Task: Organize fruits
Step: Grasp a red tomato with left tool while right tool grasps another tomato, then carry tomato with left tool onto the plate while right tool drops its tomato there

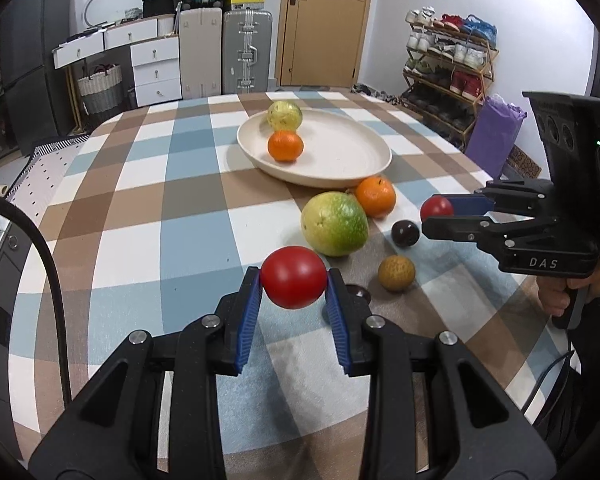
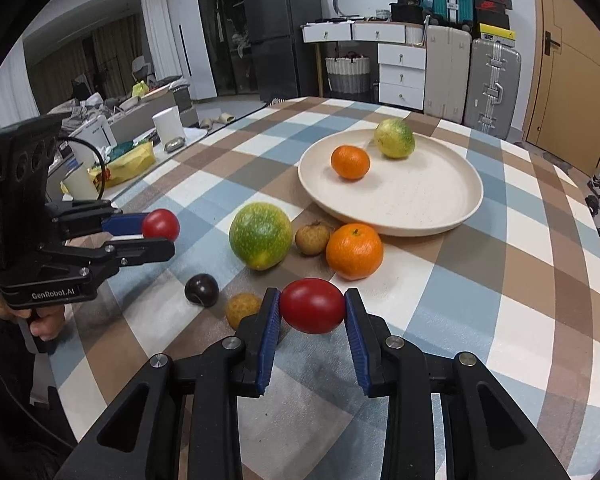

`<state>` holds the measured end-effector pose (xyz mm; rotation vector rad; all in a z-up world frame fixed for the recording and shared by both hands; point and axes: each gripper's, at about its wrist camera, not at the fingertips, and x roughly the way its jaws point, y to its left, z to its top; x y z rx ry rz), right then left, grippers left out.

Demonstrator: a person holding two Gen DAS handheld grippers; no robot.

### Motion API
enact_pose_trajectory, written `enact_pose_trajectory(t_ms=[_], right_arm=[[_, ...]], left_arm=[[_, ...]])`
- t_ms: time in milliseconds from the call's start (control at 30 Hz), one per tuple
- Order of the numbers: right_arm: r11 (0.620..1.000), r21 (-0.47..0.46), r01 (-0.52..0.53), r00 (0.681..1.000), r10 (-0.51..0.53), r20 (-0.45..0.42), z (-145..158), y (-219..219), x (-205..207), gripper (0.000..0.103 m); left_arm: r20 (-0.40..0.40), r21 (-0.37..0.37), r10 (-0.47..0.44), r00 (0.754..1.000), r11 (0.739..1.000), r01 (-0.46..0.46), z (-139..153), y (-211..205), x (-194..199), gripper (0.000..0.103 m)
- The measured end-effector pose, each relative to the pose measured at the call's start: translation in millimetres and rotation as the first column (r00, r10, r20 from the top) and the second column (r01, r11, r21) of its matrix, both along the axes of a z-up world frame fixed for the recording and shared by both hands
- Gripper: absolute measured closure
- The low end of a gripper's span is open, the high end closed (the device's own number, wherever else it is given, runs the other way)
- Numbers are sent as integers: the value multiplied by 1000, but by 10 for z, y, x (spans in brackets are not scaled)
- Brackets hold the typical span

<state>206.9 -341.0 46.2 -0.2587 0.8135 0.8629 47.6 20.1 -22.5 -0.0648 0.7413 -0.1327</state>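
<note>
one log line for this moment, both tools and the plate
left tool: shut on red fruit | right tool: shut on second red fruit | plate: orange, green fruit

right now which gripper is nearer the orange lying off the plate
Right. The right gripper is just short of the orange; the left gripper sits across the big green fruit.

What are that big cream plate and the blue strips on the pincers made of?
The plate looks like matte ceramic or a speckled fibre composite: dull cream surface, fine flecks, no glare. The pads on the left gripper look like ribbed blue rubber or soft plastic, judging by their fine ridges; which one is unclear.
</note>
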Motion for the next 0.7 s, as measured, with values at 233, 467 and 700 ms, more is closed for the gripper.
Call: enact_pose_trajectory(t_ms=[233,467,700], right_arm=[[998,53,33,999,-35,32,126,-80,42,70],[992,112,59,997,-65,48,212,-162,101,70],[988,139,67,995,-76,59,257,-155,203,70]], left_arm=[[59,-14,29,998,999,-29,152,-44,57,73],[86,10,35,996,999,-36,238,-74,217,73],[114,12,34,993,999,-36,289,-82,435,73]])
